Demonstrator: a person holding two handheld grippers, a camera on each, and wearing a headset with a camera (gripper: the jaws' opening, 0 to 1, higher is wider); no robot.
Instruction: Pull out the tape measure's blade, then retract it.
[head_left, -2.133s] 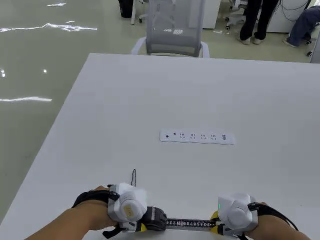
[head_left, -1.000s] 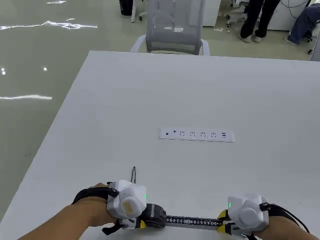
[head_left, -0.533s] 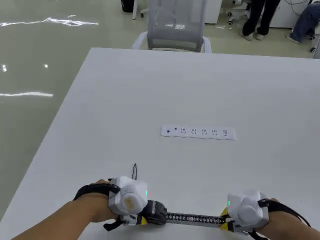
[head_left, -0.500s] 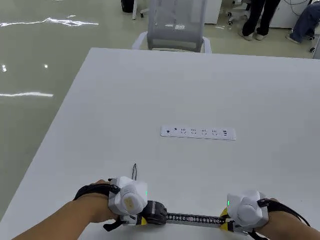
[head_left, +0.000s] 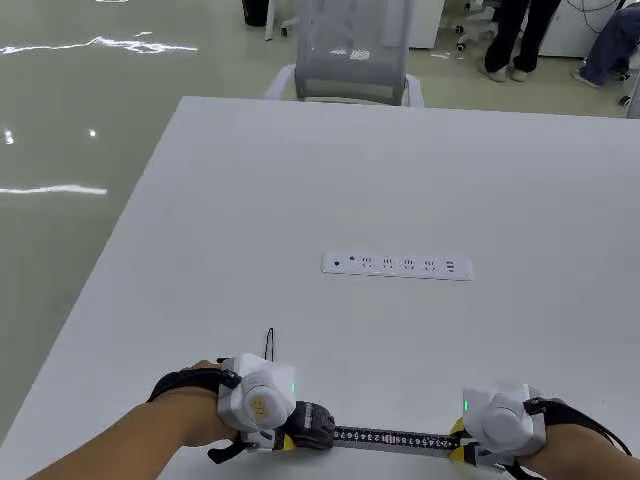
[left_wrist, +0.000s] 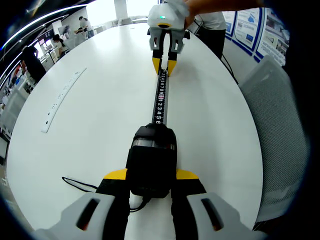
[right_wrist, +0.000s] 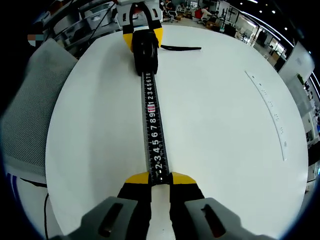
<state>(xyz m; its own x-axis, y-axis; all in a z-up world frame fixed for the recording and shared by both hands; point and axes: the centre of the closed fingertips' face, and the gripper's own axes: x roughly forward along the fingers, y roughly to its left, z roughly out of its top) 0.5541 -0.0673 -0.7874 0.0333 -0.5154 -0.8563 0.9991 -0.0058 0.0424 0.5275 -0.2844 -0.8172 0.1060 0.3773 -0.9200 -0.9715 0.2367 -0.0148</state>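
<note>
blade (right_wrist: 151, 125) end hidden inside right tool (right_wrist: 160, 179), chair (head_left: 350, 50) top cropped

Looks like an open office or lab hall. Told by a large white table (head_left: 250, 200) with a power strip (head_left: 396, 266) lying on it, a grey mesh chair (head_left: 350, 50) at 12 o'clock, a glossy pale floor (head_left: 70, 130) at 10 o'clock mirroring ceiling lights, and people (head_left: 510, 40) standing among wheeled chairs at 1 o'clock. Backed, in the left gripper view, by posters (left_wrist: 250, 22) on a wall beyond the table.
</note>
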